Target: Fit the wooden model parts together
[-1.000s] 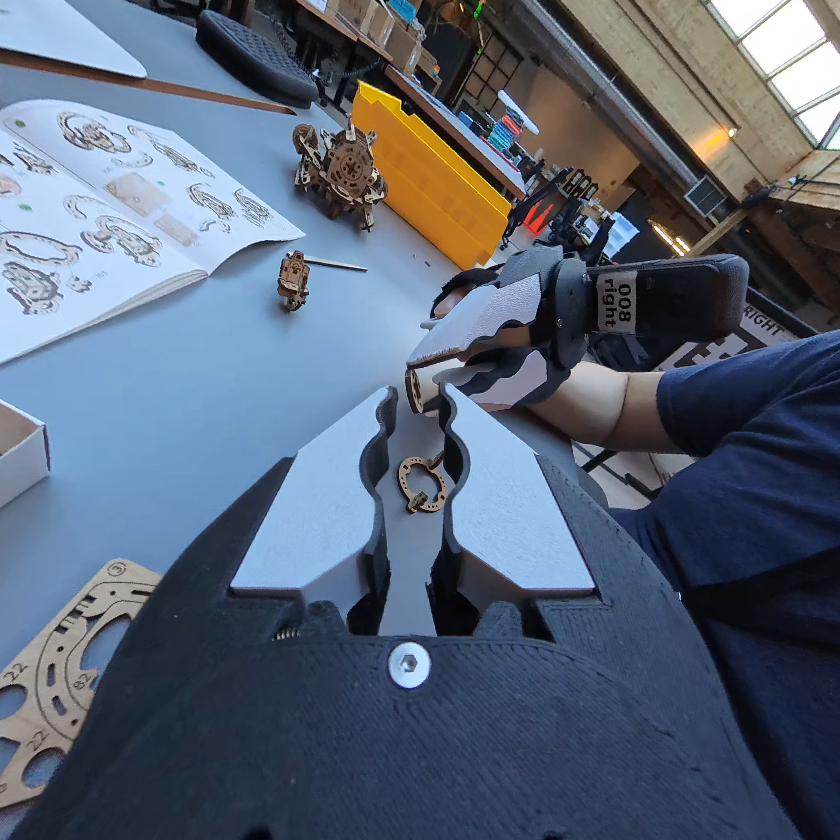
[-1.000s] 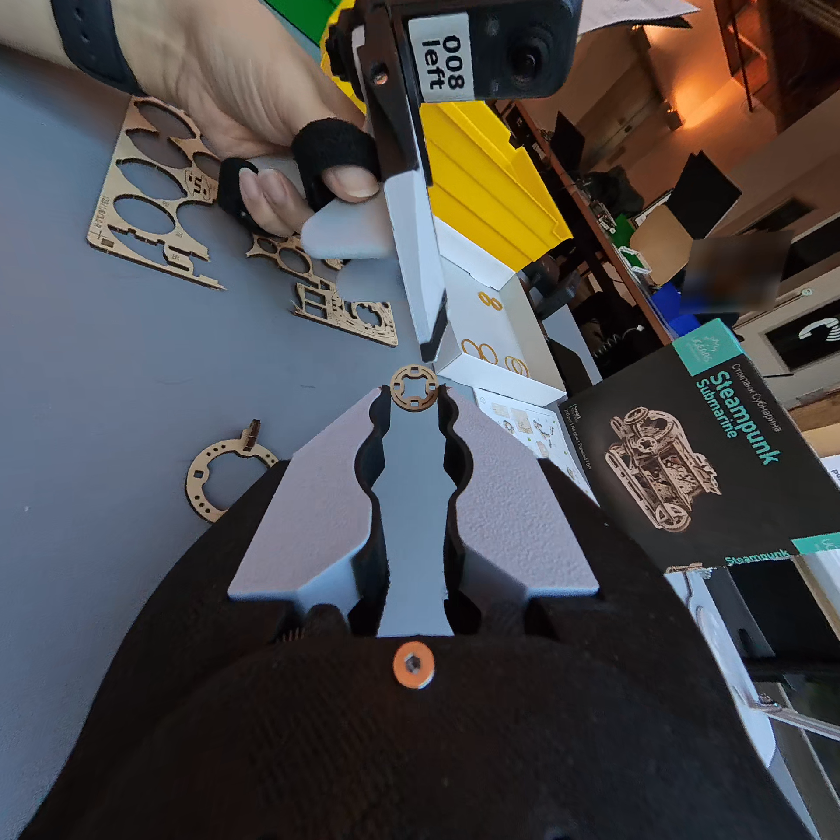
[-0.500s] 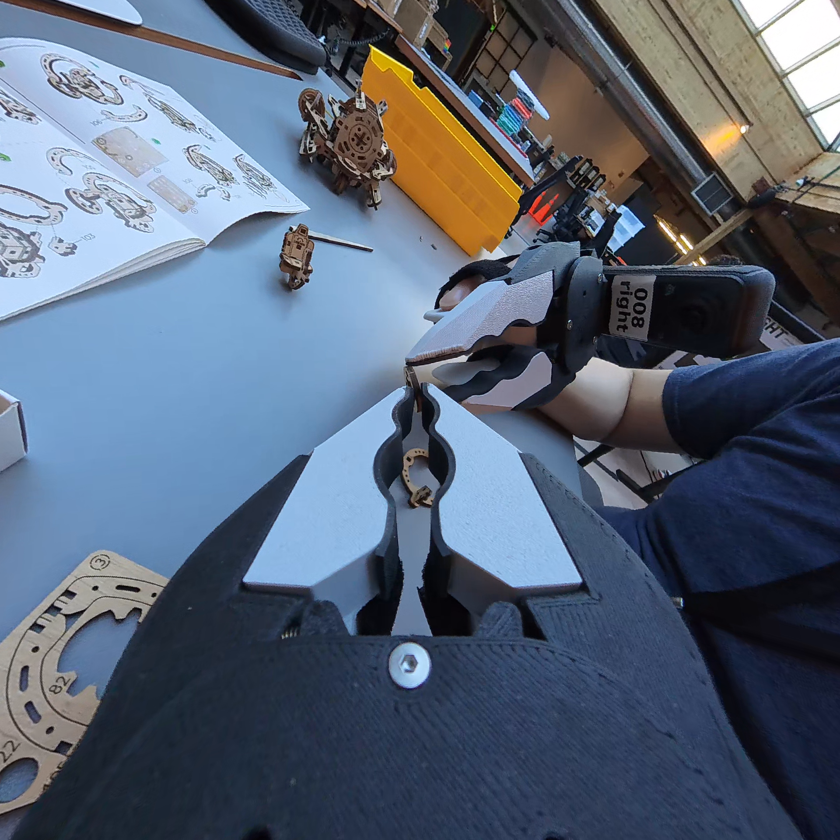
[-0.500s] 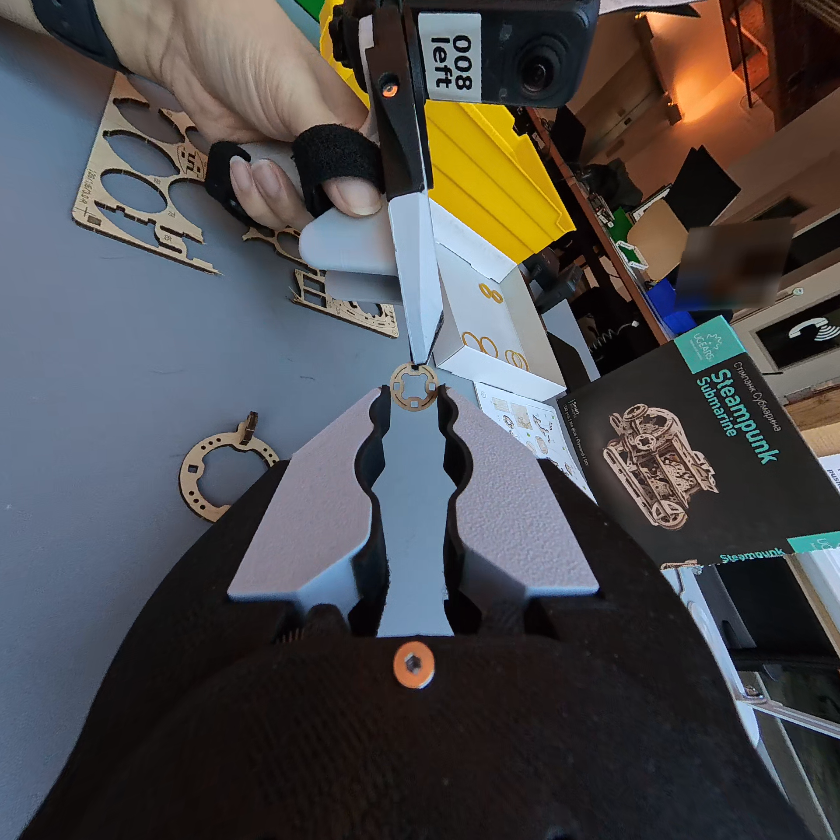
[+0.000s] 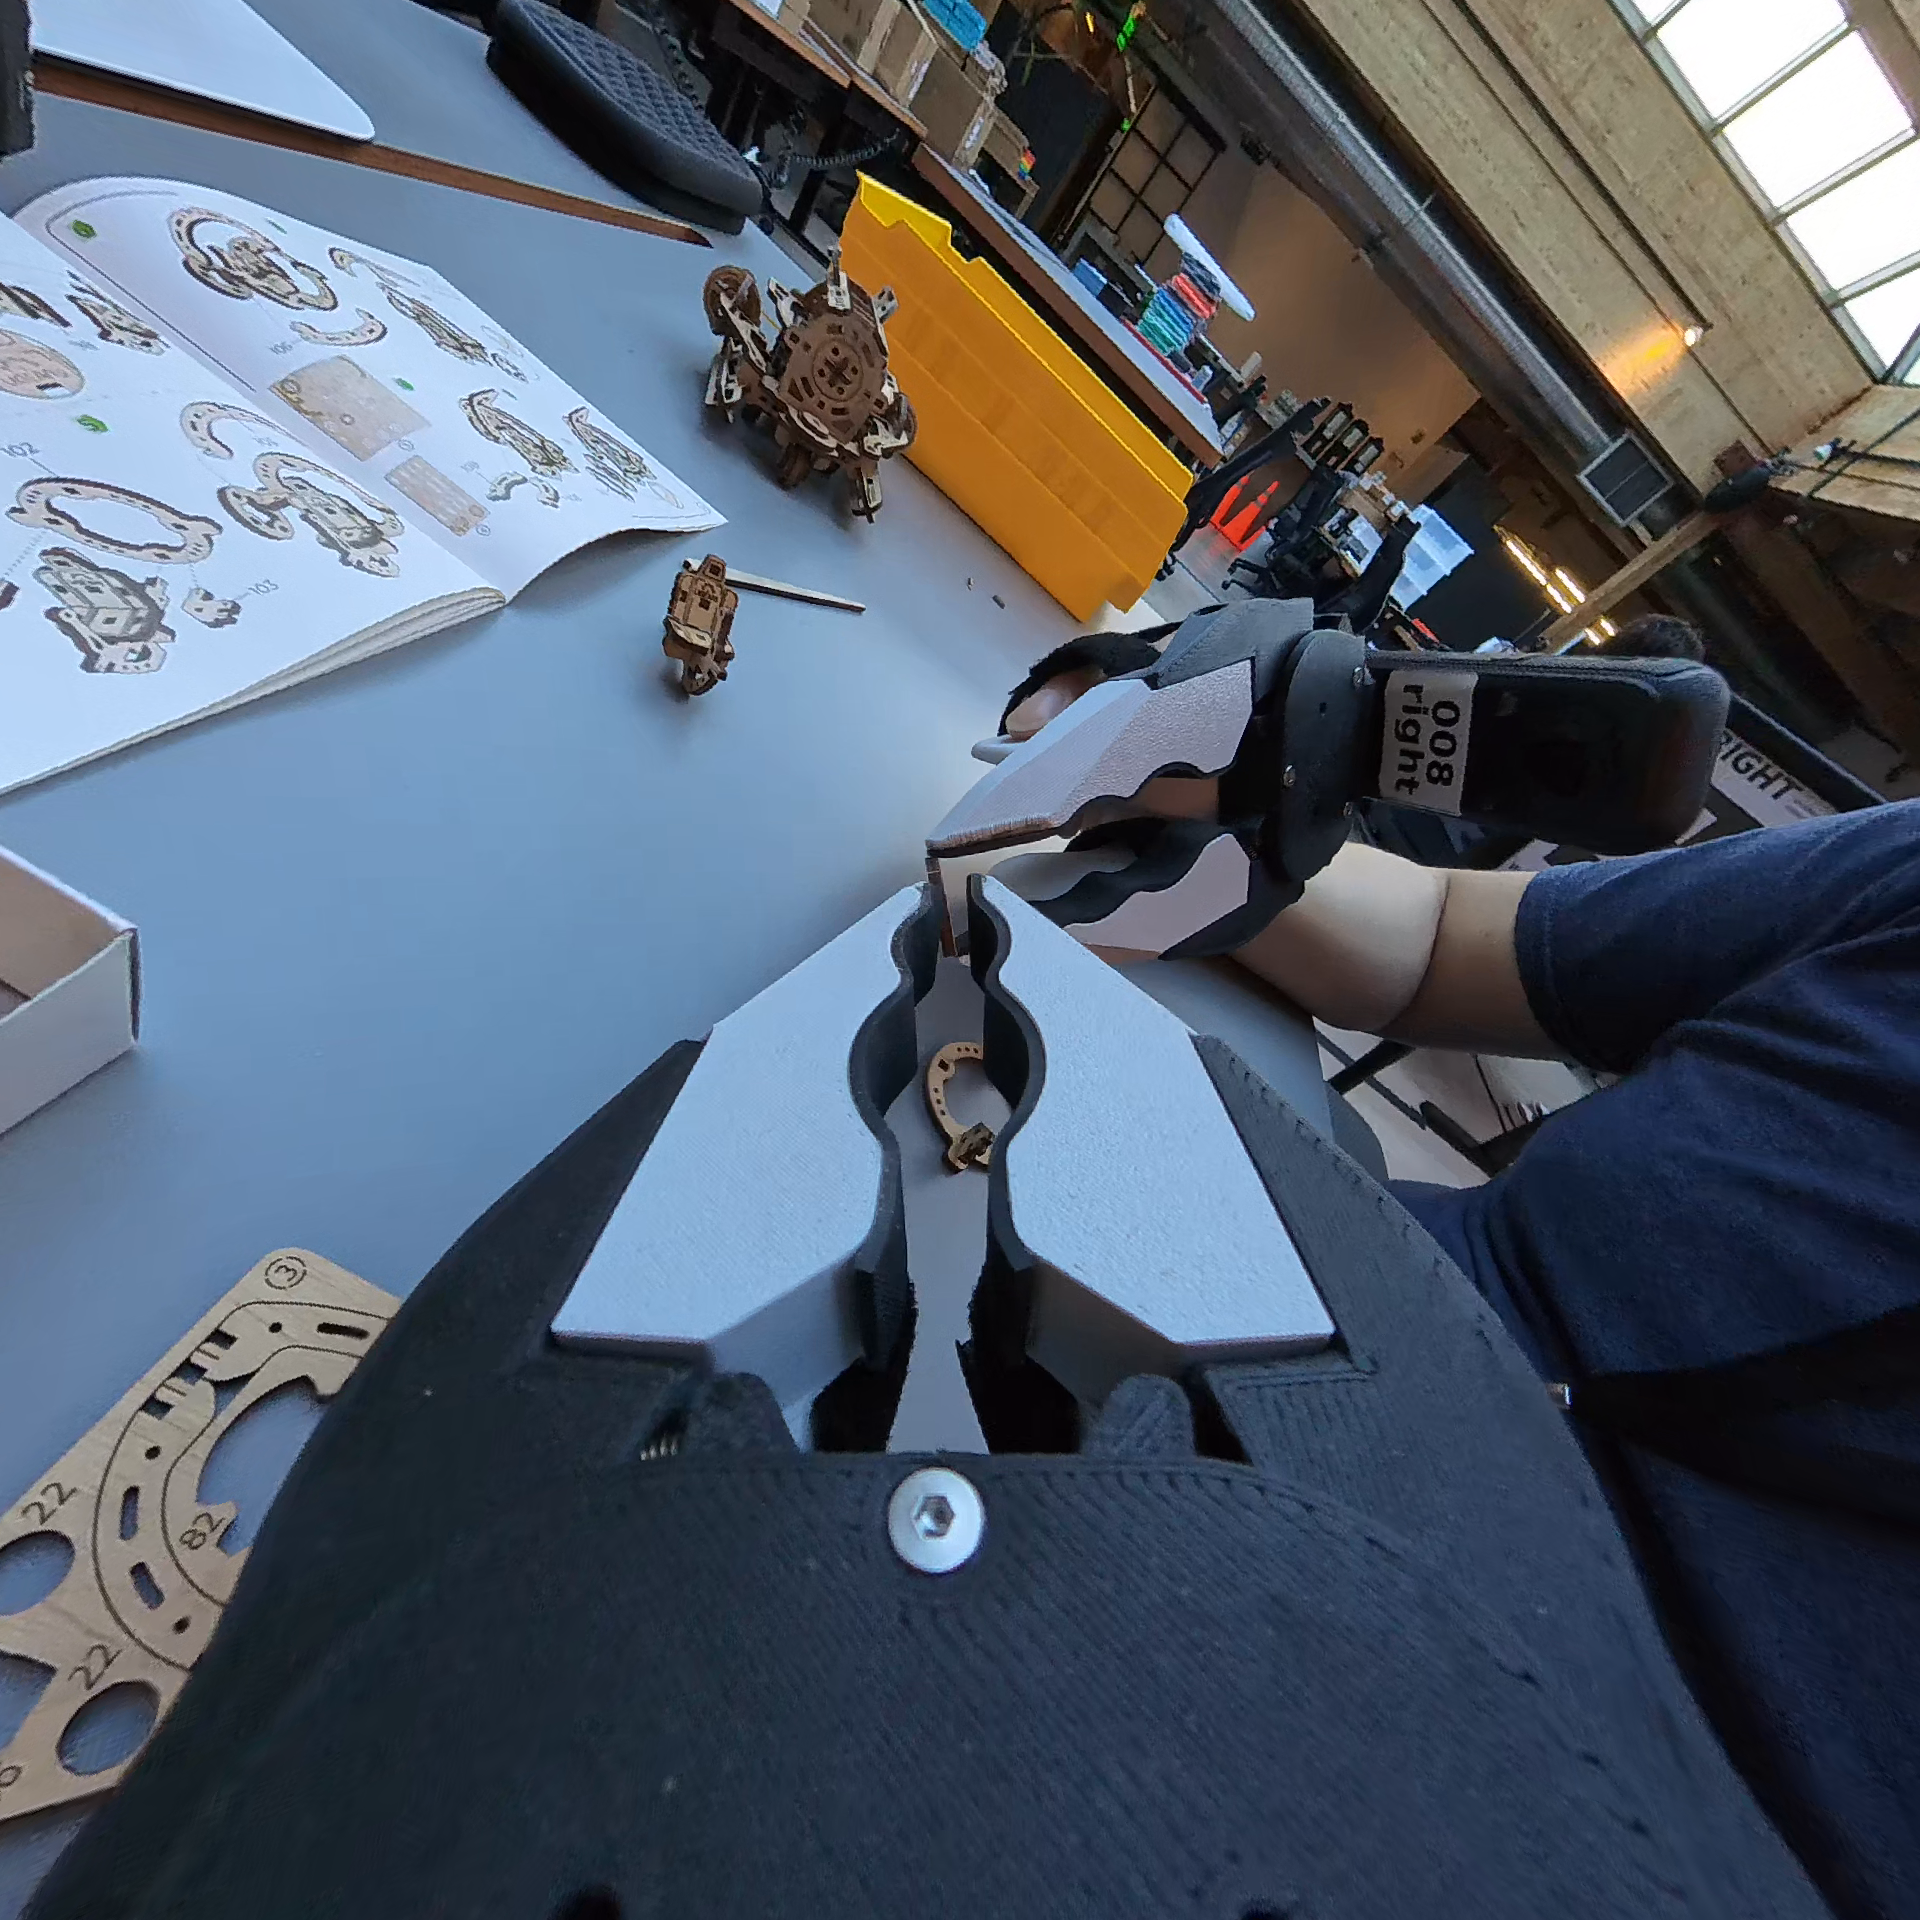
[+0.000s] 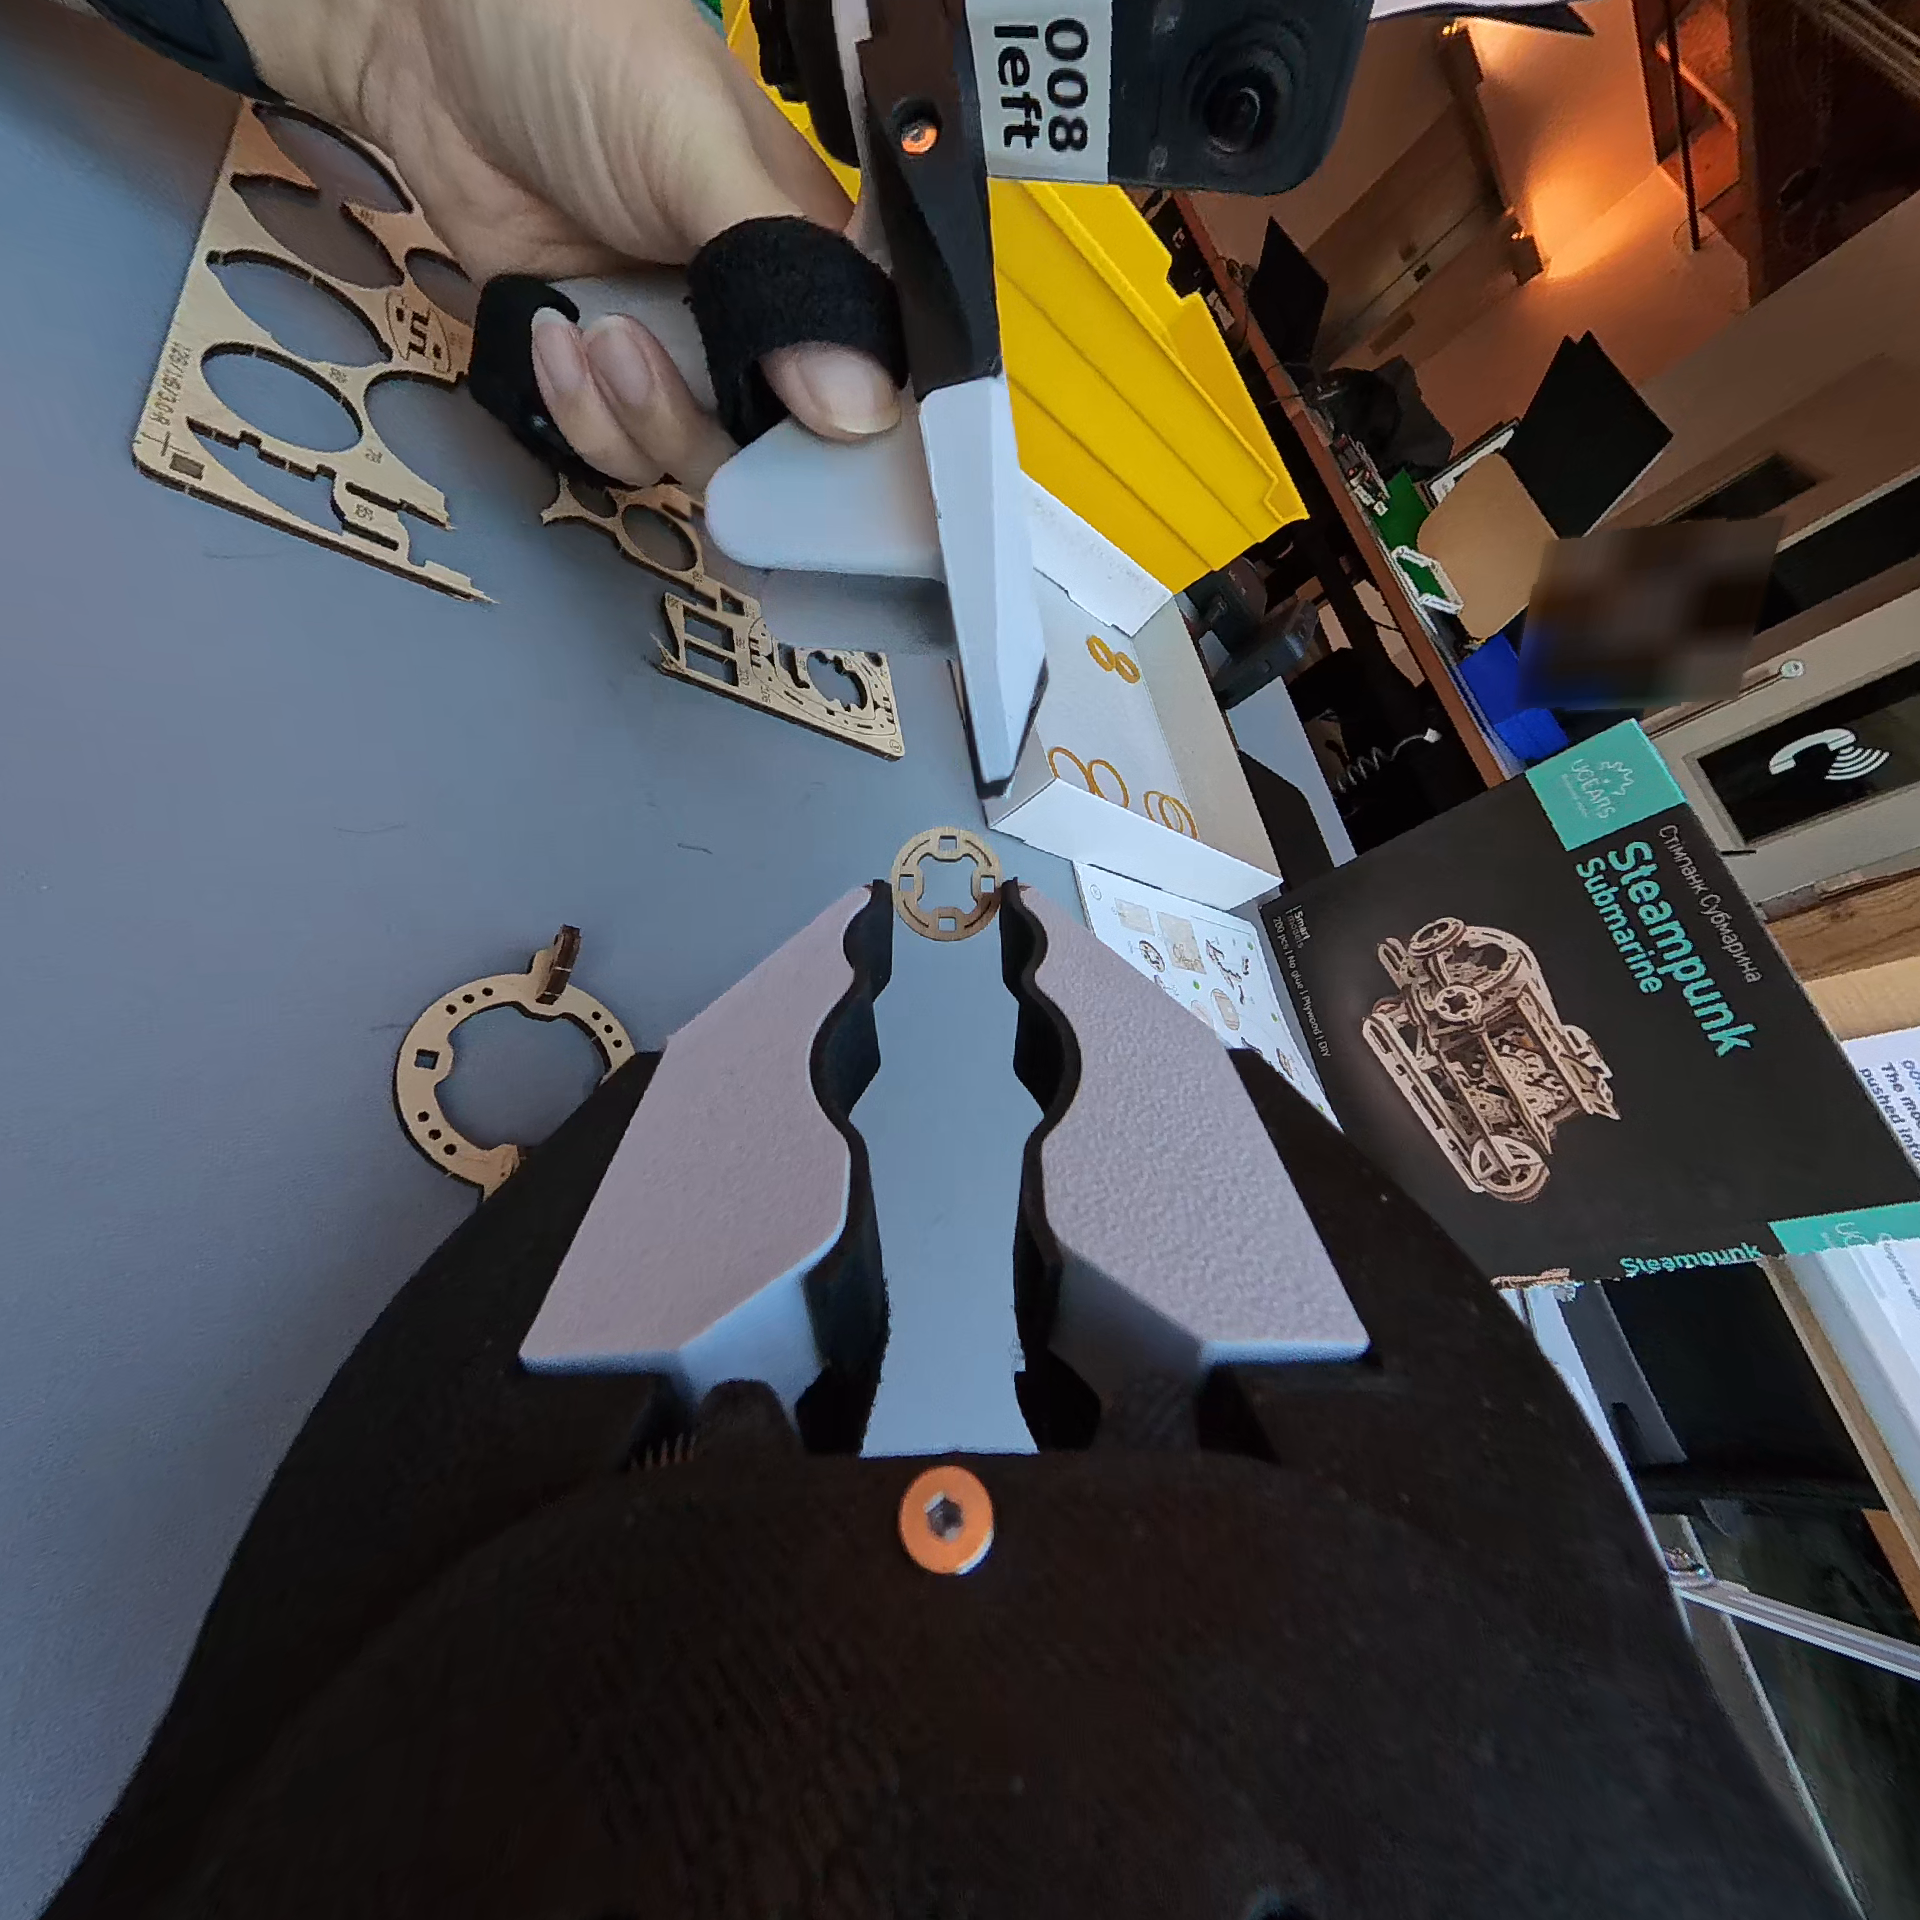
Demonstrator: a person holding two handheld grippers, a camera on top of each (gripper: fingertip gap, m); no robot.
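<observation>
1. The right hand-held gripper (image 6: 945,894) is clamped on a small round wooden disc (image 6: 945,883) with a cross-shaped cut-out, gripping it by its edges at the very fingertips above the grey desk (image 6: 208,779).
2. The left hand-held gripper (image 5: 948,902) has its two fingers drawn nearly together, with only a thin slit left at the tips; the disc's edge shows in that slit, but whether the tips press on it cannot be told from either view.
3. In the right wrist view, the left hand-held gripper's tip hangs just above and beside the disc, apart from it.
4. A wooden ring part (image 6: 499,1081) with a row of small holes and an upright tab lies flat on the desk, below and between the left fingers as the left wrist view shows it, and to the left of the right hand-held gripper.
5. Farther across the desk stand a part-built wooden model (image 5: 821,384) and a smaller wooden sub-assembly (image 5: 698,623) with a thin stick beside it.
6. An open instruction booklet (image 5: 260,447) lies near both; a yellow bin (image 5: 1018,416) sits at the desk's far edge.
7. Punched-out plywood sheets (image 6: 301,364) lie by the person's left hand (image 6: 582,177); a black kit box (image 6: 1558,1039) rests to the right.
</observation>
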